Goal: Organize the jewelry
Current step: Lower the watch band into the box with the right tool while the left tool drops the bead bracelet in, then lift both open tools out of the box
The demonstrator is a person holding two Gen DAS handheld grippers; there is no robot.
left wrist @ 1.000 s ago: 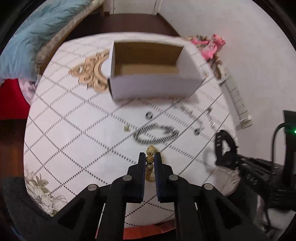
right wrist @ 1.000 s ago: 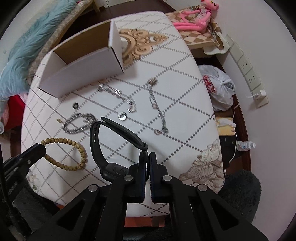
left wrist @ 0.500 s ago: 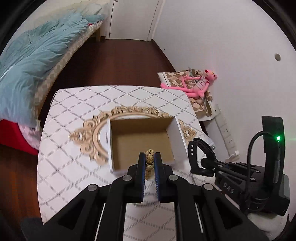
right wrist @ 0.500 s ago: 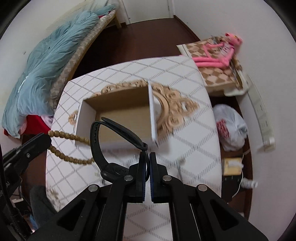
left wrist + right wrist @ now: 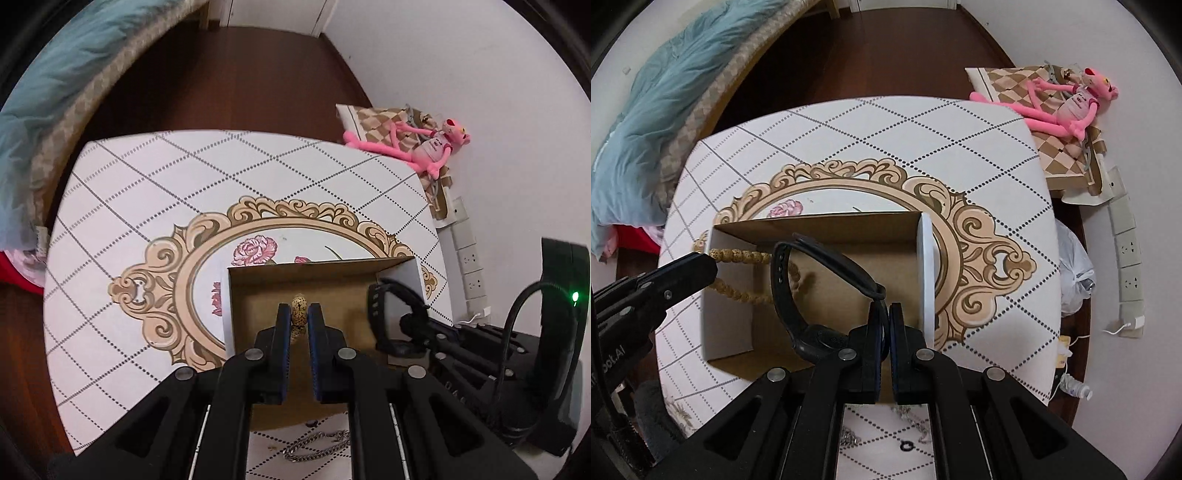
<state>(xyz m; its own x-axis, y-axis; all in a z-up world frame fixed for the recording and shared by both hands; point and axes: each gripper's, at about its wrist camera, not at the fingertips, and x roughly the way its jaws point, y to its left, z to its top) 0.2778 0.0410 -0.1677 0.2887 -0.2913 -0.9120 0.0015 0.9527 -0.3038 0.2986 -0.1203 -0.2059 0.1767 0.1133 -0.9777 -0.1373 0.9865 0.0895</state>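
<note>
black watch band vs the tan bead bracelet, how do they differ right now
The black rubbery watch band is one smooth strap curving into a stiff open loop; the tan speckled wooden bead bracelet is a string of small round beads that drapes. The right gripper pinches the band, the left gripper the beads. Both hang over the open cardboard box.

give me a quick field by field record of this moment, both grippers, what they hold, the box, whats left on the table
left gripper: shut on the bead bracelet, held over the box
right gripper: shut on the black watch, held over the box
cardboard box: open top, standing on the table; nothing visible on its floor
left on table: silver chain and a small dark ring, on the near side of the box
off table: pink plush toy
</note>
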